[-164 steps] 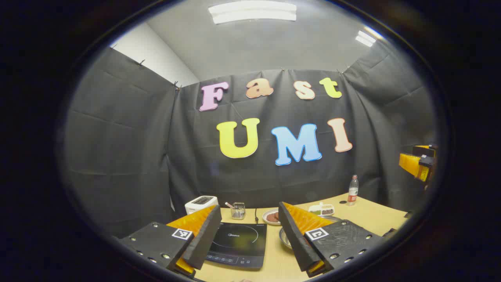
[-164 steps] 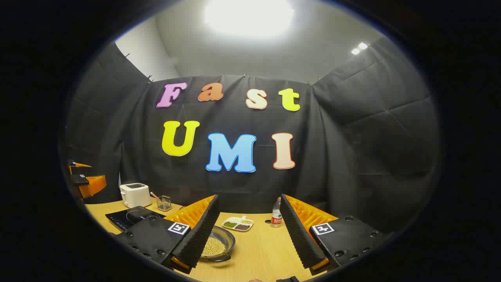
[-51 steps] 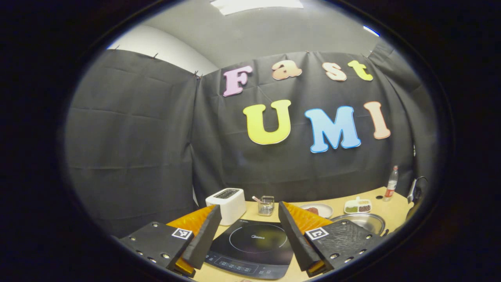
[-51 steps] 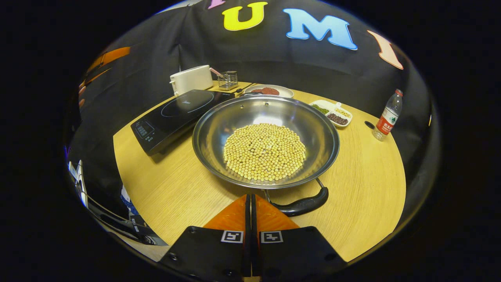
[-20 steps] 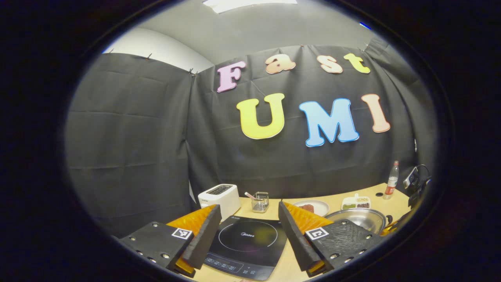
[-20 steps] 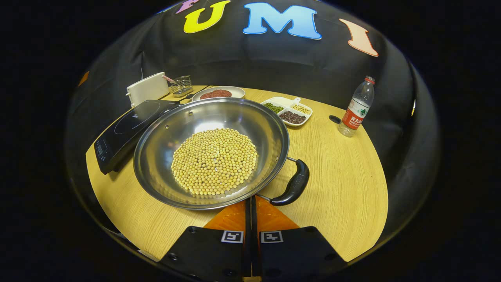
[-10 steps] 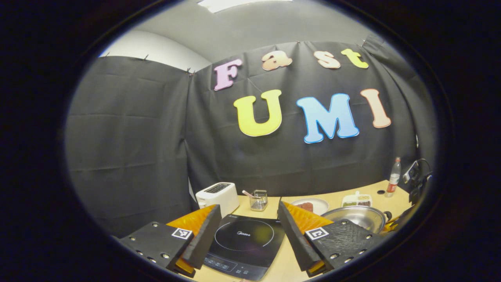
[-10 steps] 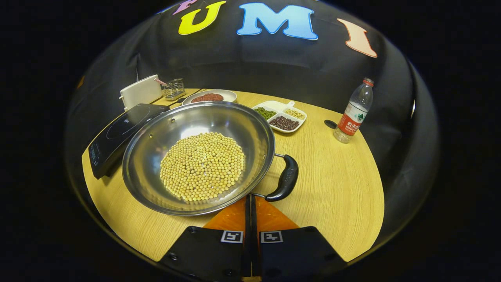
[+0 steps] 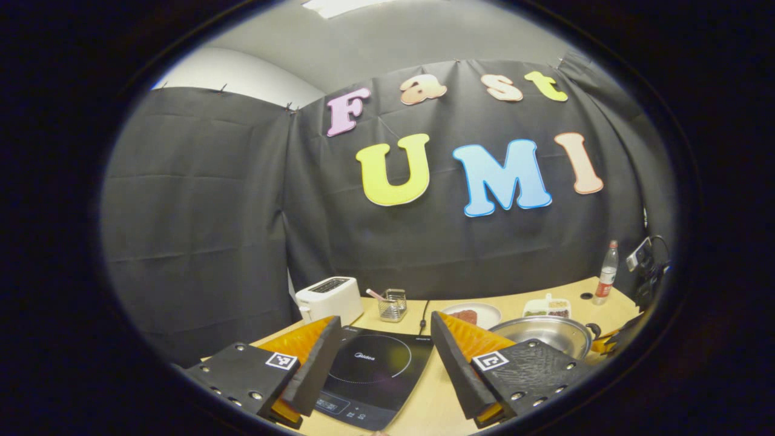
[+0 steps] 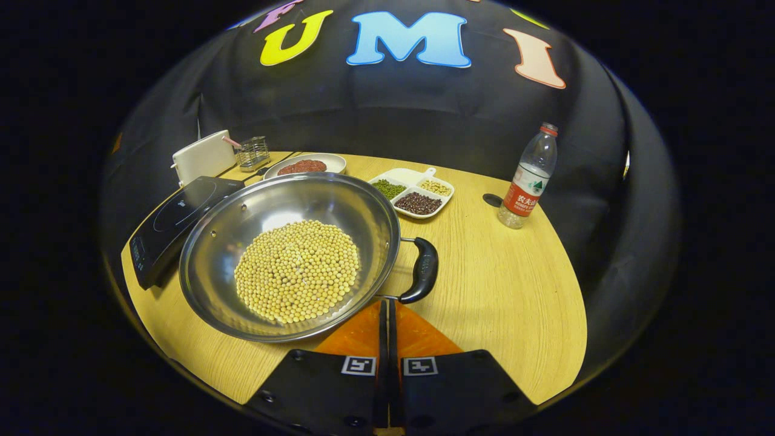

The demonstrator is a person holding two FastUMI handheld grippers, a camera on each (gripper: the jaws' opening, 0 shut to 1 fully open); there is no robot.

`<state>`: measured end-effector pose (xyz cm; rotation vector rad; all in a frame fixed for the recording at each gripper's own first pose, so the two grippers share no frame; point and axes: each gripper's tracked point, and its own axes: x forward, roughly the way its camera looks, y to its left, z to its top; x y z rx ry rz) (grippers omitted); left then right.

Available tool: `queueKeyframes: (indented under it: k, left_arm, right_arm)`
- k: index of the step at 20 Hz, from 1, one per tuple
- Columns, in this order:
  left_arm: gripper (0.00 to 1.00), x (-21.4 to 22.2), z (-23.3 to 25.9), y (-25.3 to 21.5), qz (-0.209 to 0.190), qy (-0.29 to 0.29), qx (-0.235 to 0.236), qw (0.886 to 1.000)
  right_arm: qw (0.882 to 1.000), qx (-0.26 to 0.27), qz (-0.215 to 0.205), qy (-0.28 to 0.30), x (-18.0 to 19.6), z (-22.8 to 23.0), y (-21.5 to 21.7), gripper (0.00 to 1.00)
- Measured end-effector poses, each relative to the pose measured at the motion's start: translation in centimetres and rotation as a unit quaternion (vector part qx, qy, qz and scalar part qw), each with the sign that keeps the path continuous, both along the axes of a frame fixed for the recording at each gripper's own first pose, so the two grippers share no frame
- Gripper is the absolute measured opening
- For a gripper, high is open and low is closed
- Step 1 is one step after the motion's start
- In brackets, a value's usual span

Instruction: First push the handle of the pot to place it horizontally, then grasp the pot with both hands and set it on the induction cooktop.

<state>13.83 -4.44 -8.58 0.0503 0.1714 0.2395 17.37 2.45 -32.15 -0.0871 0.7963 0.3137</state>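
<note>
The pot, at frame centre-left on the bench, looks heavy with loose beans, so grip its handle; right gripper fingers closed empty, left gripper fingers wide open.

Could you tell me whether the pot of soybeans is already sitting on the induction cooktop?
No, in the right gripper view the pot rests on the wooden table beside the induction cooktop, not on it.

Shiny metal pot, glossy cooktop, wood-grain table.
</note>
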Motion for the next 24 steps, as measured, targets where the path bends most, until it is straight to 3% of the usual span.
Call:
queueKeyframes:
  k: [4, 5, 7, 8, 9, 14, 15, 16, 17, 19, 24]
  left_arm:
    - [0.87, 1.2, -0.5, -0.9, -0.017, -0.001, -0.006, 1.0]
    - [0.87, 1.5, -0.7, -1.2, -0.024, 0.0, -0.008, 1.0]
    - [0.87, 2.6, -1.3, -1.9, -0.044, 0.004, -0.012, 0.999]
    - [0.89, 3.2, -1.7, -2.2, -0.055, 0.005, -0.013, 0.998]
    - [0.89, 3.8, -2.0, -2.5, -0.066, 0.008, -0.016, 0.998]
    - [0.89, 7.0, -6.2, -4.1, -0.111, 0.042, -0.046, 0.992]
    - [0.87, 7.7, -7.0, -4.3, -0.118, 0.05, -0.053, 0.99]
    - [0.87, 8.3, -7.6, -4.4, -0.124, 0.056, -0.06, 0.989]
    - [0.87, 8.7, -8.5, -4.7, -0.132, 0.065, -0.065, 0.987]
    - [0.89, 9.9, -9.7, -5.0, -0.144, 0.078, -0.068, 0.984]
    - [0.88, 12.1, -13.2, -6.7, -0.179, 0.111, -0.091, 0.973]
  right_arm:
    - [0.998, 0.032, -0.025, -0.046, 0.5, 3.3, -0.4, 0.05]
    - [0.997, 0.04, -0.028, -0.052, 0.6, 4.0, -0.4, 0.2]
    - [0.996, 0.052, -0.038, -0.063, 0.6, 5.2, -0.3, 0.67]
    - [0.995, 0.053, -0.043, -0.072, 0.7, 5.8, -0.4, 0.78]
    - [0.994, 0.051, -0.049, -0.079, 0.8, 6.3, -0.5, 0.98]
    - [0.99, 0.051, -0.076, -0.104, 1.7, 7.8, -0.2, 0.95]
    - [0.99, 0.051, -0.081, -0.106, 1.8, 7.8, 0.0, 0.99]
    - [0.99, 0.048, -0.085, -0.106, 1.9, 7.6, 0.0, 0.95]
    - [0.99, 0.045, -0.087, -0.104, 1.9, 7.3, 0.2, 0.99]
    - [0.99, 0.041, -0.093, -0.102, 2.2, 7.0, 0.5, 0.95]
    - [0.99, 0.031, -0.105, -0.088, 2.7, 5.3, 1.5, 0.99]
